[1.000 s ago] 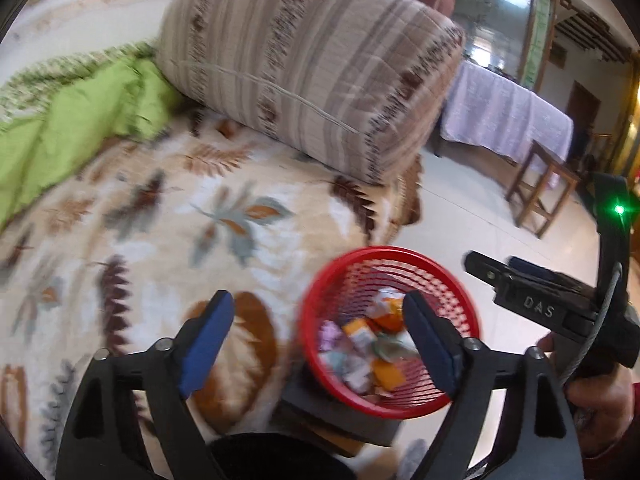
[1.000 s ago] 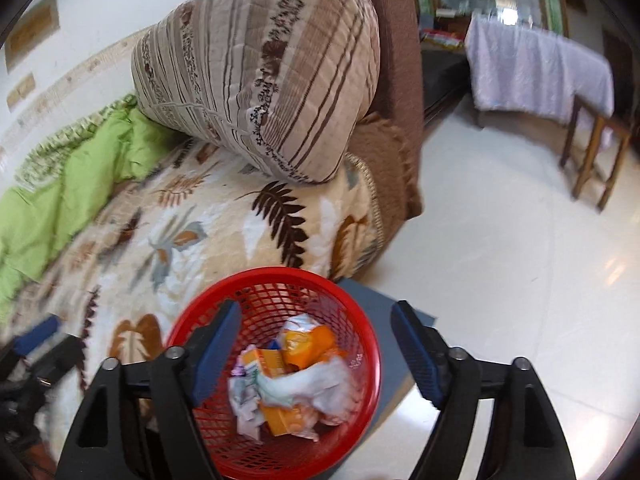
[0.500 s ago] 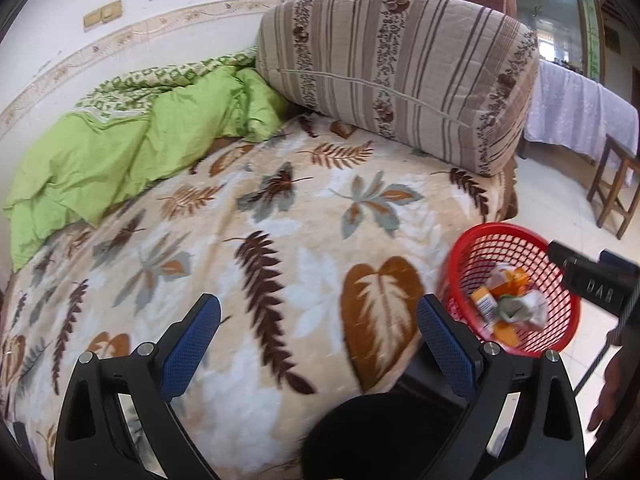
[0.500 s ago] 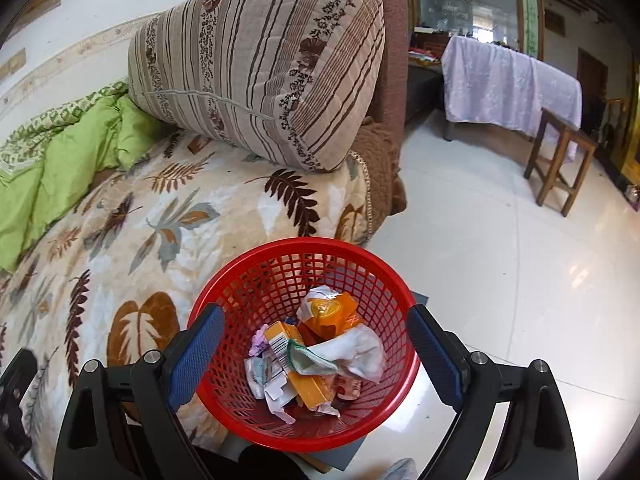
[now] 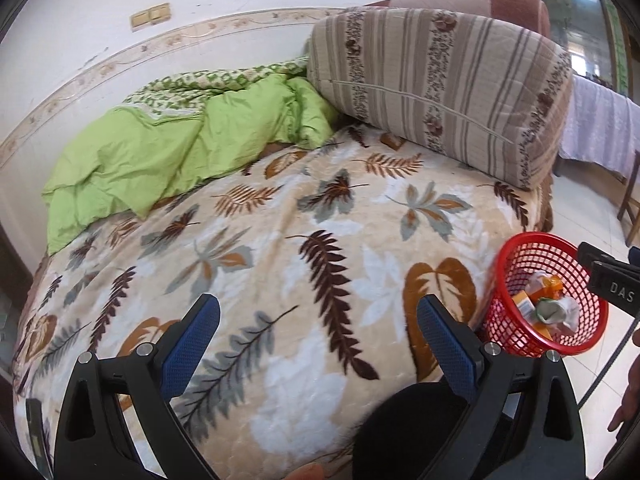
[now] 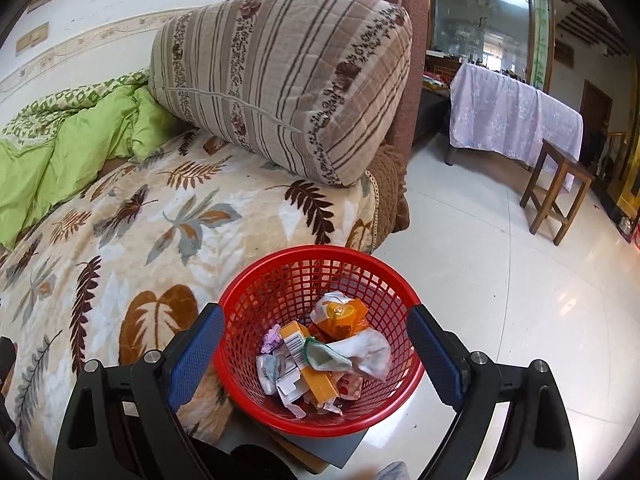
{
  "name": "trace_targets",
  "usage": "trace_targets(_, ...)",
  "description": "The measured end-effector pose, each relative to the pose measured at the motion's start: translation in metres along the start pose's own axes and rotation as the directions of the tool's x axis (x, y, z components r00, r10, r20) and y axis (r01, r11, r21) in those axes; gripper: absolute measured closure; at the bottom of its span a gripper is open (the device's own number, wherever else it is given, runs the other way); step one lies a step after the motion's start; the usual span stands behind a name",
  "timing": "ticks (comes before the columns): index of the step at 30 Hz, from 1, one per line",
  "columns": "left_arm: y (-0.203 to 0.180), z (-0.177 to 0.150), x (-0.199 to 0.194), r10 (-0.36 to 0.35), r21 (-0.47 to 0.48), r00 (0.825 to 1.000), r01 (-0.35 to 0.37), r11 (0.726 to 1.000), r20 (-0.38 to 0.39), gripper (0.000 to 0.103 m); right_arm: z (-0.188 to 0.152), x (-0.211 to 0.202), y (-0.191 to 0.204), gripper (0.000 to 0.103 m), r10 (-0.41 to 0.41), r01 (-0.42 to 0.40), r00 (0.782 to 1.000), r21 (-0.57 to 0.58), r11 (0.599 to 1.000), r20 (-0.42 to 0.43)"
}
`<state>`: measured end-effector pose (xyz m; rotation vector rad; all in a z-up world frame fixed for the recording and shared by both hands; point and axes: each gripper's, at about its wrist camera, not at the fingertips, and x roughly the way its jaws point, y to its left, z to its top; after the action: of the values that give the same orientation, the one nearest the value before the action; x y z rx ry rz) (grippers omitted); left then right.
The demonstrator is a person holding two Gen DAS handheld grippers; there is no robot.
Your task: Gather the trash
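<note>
A red mesh basket (image 6: 276, 280) stands beside the bed's front corner and holds crumpled wrappers and orange packets (image 6: 328, 352). My right gripper (image 6: 316, 344) is open and empty, hovering above the basket. The basket also shows at the right of the left wrist view (image 5: 516, 264). My left gripper (image 5: 318, 338) is open and empty above the leaf-patterned blanket (image 5: 280, 240). I see no loose trash on the blanket. The right gripper's body (image 5: 612, 280) pokes in at the right edge of the left wrist view.
A striped cushion (image 5: 440, 88) and a green quilt (image 5: 160, 152) lie at the back of the bed. The basket rests on a dark flat stand (image 6: 336, 450). A wooden stool (image 6: 556, 192) and a cloth-covered table (image 6: 512, 116) stand on the white tiled floor.
My left gripper has swung left, away from the basket, and now faces the blanket. My right gripper has stayed over the basket, shifting slightly. Both stayed open.
</note>
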<state>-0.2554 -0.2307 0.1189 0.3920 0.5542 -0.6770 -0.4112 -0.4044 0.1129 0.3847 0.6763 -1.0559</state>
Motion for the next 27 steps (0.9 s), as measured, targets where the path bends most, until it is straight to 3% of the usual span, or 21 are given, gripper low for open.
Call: trace_targets(27, 0.014, -0.007, -0.004, 0.017, -0.027, 1.0, -0.017, 0.999, -0.021, 0.005, -0.002, -0.01, 0.013, 0.009, 0.019, -0.018, 1.0, -0.036, 0.999, 0.012)
